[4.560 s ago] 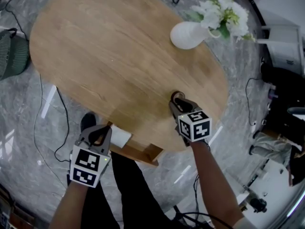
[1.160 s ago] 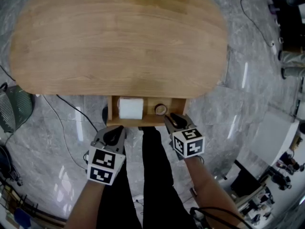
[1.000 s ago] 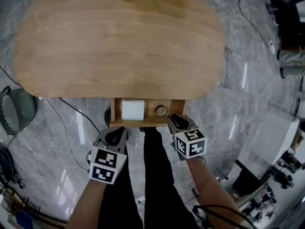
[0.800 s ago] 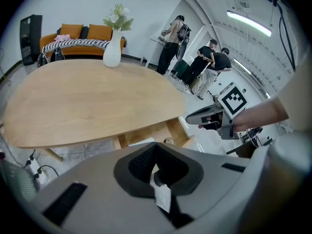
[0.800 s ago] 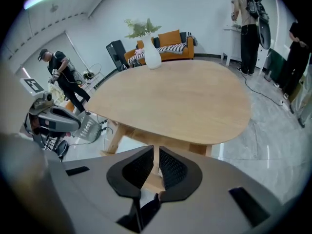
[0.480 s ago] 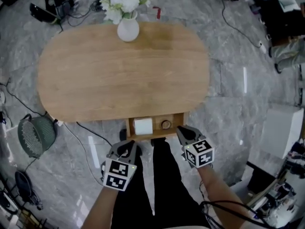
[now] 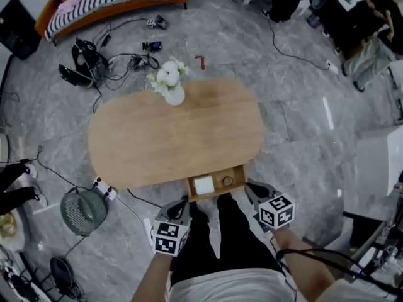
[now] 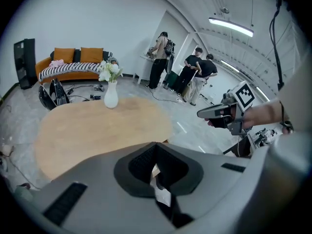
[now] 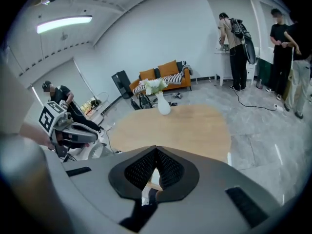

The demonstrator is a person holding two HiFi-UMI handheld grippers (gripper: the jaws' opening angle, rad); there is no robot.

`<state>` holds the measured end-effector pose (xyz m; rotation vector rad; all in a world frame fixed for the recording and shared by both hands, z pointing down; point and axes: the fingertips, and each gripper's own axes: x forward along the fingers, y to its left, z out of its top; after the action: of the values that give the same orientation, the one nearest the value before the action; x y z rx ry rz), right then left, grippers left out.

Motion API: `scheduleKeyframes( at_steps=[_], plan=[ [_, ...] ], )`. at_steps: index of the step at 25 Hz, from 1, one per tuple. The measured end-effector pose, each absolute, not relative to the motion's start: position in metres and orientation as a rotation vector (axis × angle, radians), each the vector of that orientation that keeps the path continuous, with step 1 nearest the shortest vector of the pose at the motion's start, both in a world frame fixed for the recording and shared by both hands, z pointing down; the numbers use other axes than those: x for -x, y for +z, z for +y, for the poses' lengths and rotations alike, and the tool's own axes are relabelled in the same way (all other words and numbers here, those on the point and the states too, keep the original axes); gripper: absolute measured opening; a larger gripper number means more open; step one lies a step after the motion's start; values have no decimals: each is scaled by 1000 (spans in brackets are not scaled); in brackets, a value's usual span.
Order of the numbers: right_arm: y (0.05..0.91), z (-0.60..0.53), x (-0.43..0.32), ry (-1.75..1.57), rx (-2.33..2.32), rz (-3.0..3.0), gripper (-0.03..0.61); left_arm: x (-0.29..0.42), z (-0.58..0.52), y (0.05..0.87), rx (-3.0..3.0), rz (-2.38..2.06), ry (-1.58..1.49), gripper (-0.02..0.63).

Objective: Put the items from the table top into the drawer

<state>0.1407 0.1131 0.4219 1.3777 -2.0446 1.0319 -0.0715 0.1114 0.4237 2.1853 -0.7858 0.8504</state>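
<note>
From the head view, the bench (image 7: 145, 150) now sits small and far below. A second ago it filled the frame, so the person has stood up and lifted both tools away from it. The left tool (image 7: 181, 207) and the right tool (image 7: 253, 189) hang on the near side of the open drawer (image 7: 240, 172), touching nothing. Inside the drawer the white roll (image 7: 203, 185) lies to the left with the small round thing (image 7: 227, 181) just beside it, placed as they were a second ago. A few seconds back the right tool was down on the bench top over a small round thing, and now only the vase of flowers (image 7: 171, 90) stands up there. The moving looks done, with the drawer not pushed in. In the left gripper view, the left tool's pads meet at the tip with nothing between them, so it is closed and empty. The bench lies well beyond it, with the vase at the far edge, and the right tool (image 8: 207, 113) is raised off to the side. In the right gripper view, the right tool's pads are likewise pressed together on nothing. The bench top shows bare apart from the vase, and the left tool (image 9: 92, 134) is held up at the left.
</note>
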Motion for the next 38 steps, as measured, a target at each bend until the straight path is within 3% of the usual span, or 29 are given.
scheduleKeyframes(
  at_steps=[9, 38],
  plan=[
    [333, 149, -140, 1085, -1422, -2144, 32, 62, 135, 324, -2311, -666, 806, 2],
    [207, 291, -191, 902, -1423, -2390, 34, 41, 273, 191, -2350, -980, 501, 0]
  ],
)
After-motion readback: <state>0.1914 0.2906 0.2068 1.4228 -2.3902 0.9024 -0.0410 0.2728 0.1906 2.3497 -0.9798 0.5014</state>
